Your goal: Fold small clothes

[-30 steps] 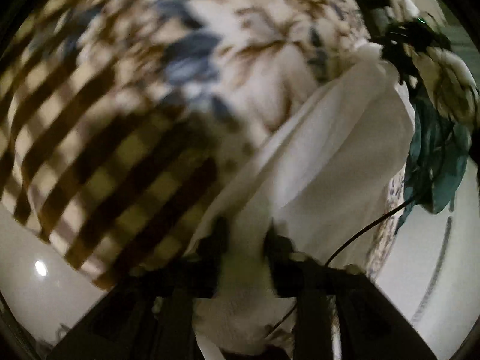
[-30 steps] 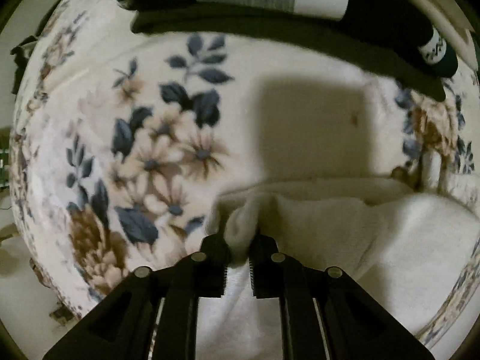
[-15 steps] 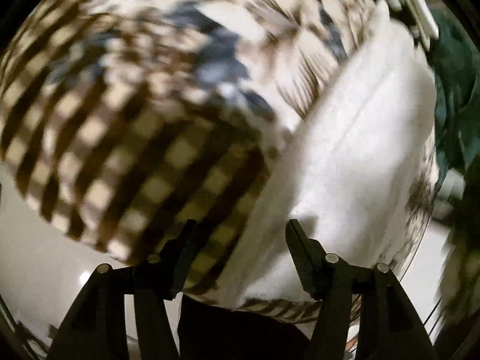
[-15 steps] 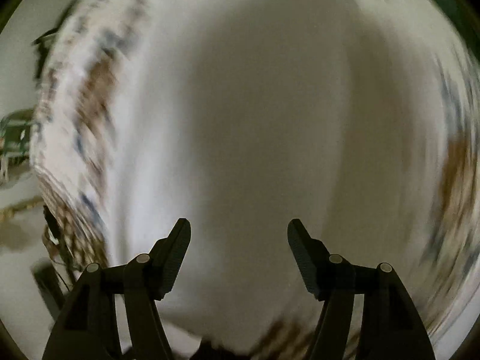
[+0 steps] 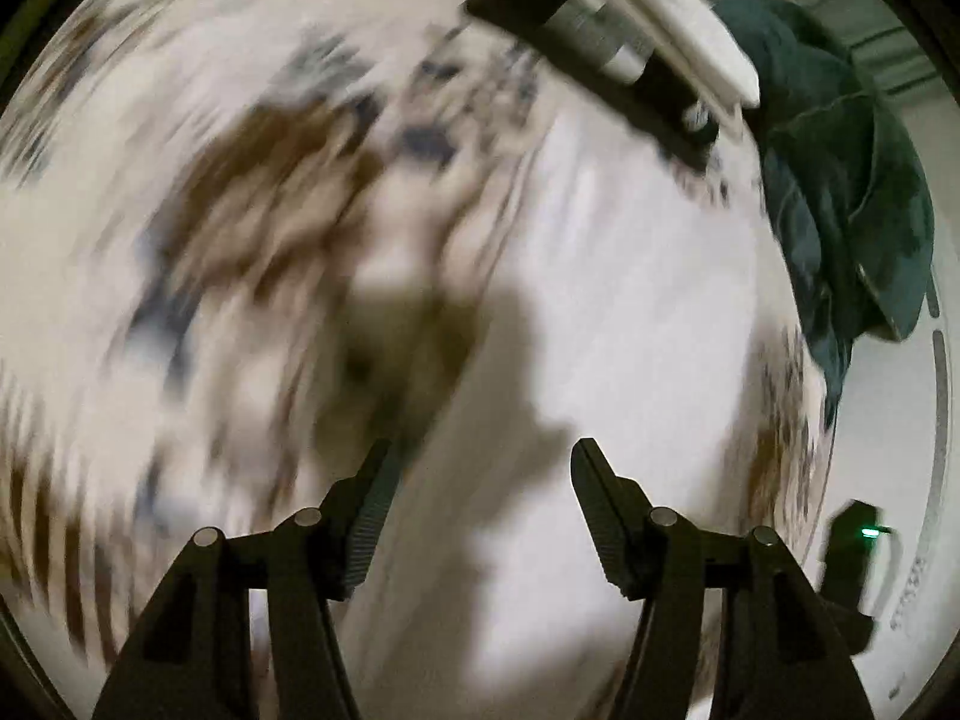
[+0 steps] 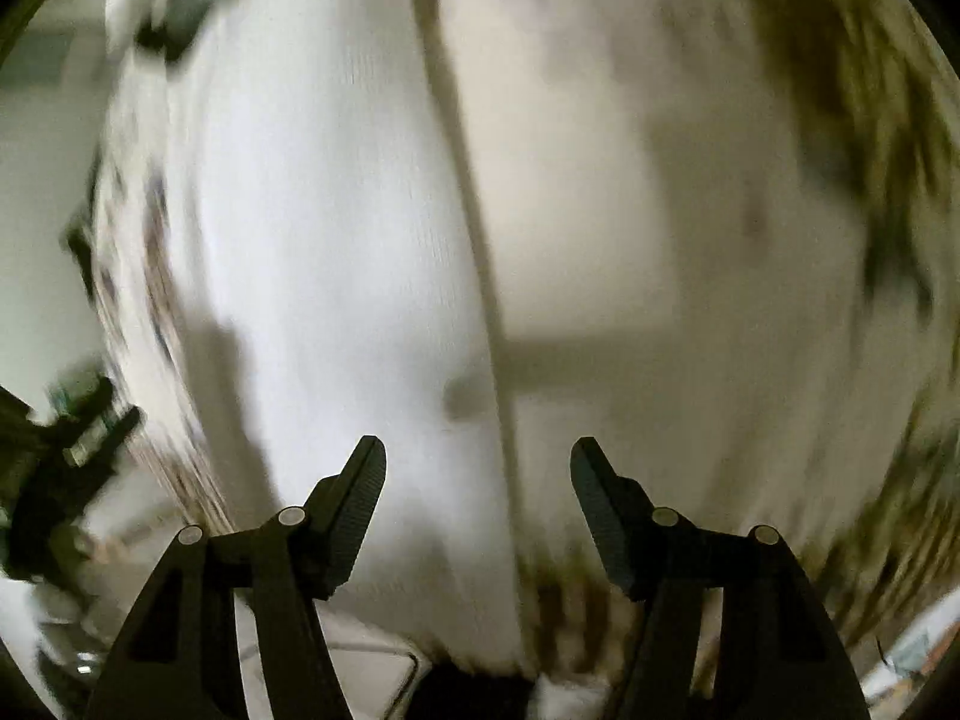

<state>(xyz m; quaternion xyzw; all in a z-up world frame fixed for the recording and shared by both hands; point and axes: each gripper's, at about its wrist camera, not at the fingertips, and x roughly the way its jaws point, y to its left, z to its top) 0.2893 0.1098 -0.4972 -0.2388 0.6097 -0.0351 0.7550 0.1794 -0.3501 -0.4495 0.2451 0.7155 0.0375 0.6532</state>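
1. The left gripper (image 5: 480, 468) hangs above the floral tablecloth (image 5: 252, 192) with its jaws apart and nothing between them; they have just been opening.
2. The right gripper (image 6: 478, 465) is likewise spread wide and empty, its jaws having just been opening before easing slightly inward.
3. The white garment (image 5: 612, 276) lies flat on the tablecloth below both grippers, along the table's edge, touched by neither tool.
4. In the right wrist view the white garment (image 6: 336, 240) shows a long straight edge running away from the gripper.
5. A stack of folded clothes (image 5: 606, 42), dark and pale, sits at the far edge.
6. A dark green cloth (image 5: 840, 192) hangs off the table's side beyond the garment, though heavy blur leaves its shape unclear.
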